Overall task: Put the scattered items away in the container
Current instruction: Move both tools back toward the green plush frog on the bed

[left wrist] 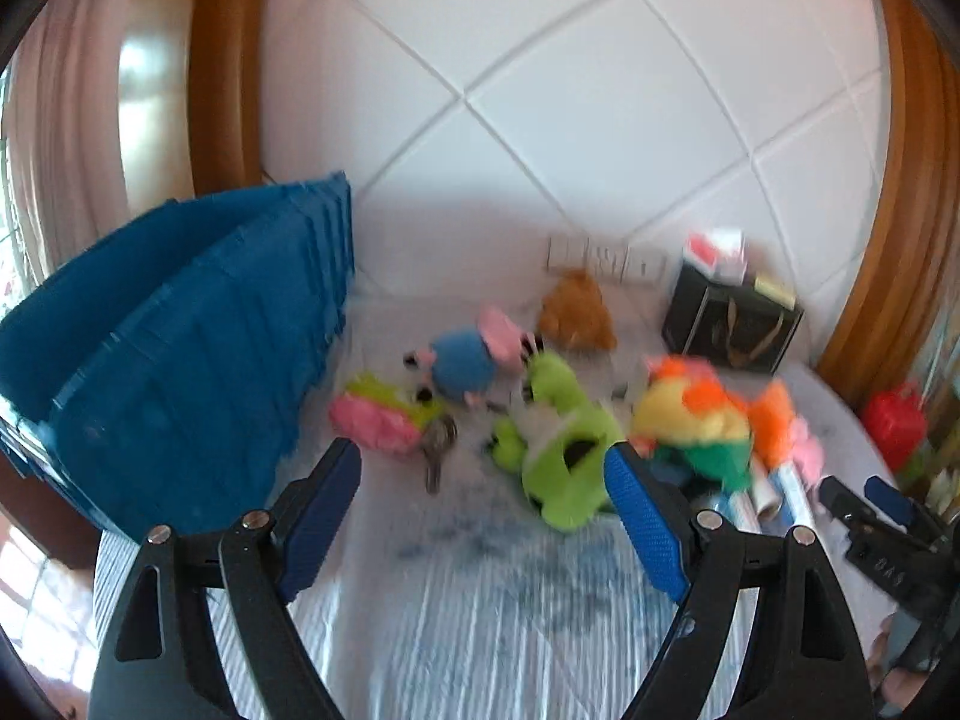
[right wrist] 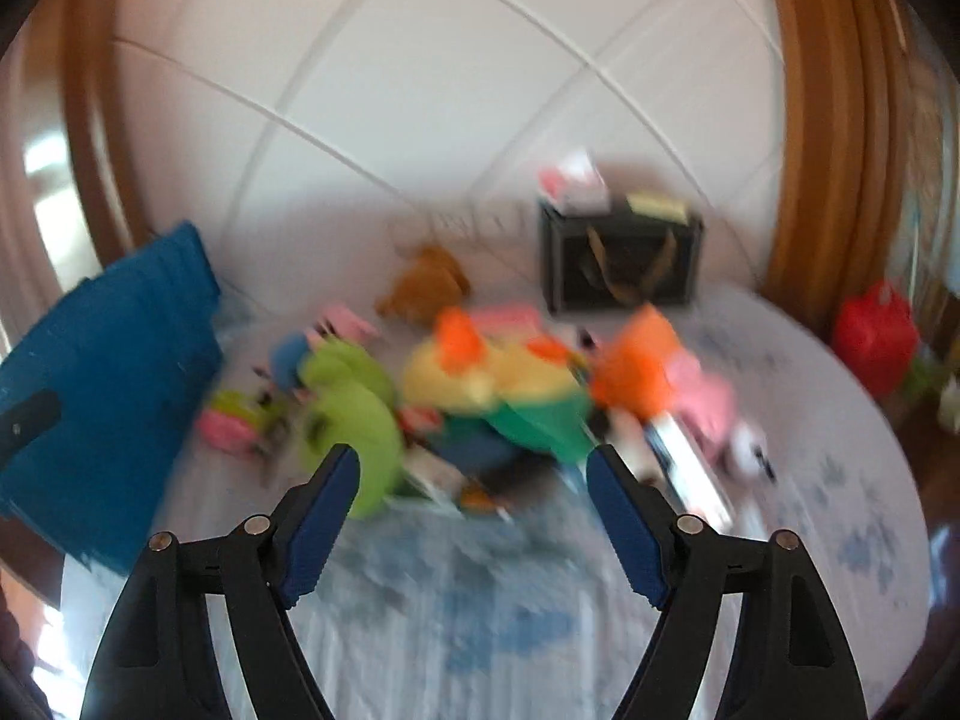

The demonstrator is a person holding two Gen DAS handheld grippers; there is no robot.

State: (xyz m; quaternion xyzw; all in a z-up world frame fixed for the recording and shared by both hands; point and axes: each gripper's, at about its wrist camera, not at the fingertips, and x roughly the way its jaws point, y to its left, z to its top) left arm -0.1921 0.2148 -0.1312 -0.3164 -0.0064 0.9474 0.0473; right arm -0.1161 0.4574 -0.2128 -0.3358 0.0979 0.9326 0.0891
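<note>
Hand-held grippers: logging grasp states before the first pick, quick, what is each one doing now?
Left hand-held gripper: open, holding nothing.
Right hand-held gripper: open, holding nothing.

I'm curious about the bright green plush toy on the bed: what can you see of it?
The green plush toy looks soft and fuzzy, lime green with dark patches and a bit of white. It lies slumped on the pale patterned bedspread in the middle of the pile, against the blue-and-pink plush. Nothing grips it. Blur hides its finer features.

Fuzzy plush toys (left wrist: 561, 450) lie on ribbed cloth bedding (left wrist: 480, 600); blue ridged plastic crate (left wrist: 180, 360); glossy wooden frame (left wrist: 225, 60).
</note>
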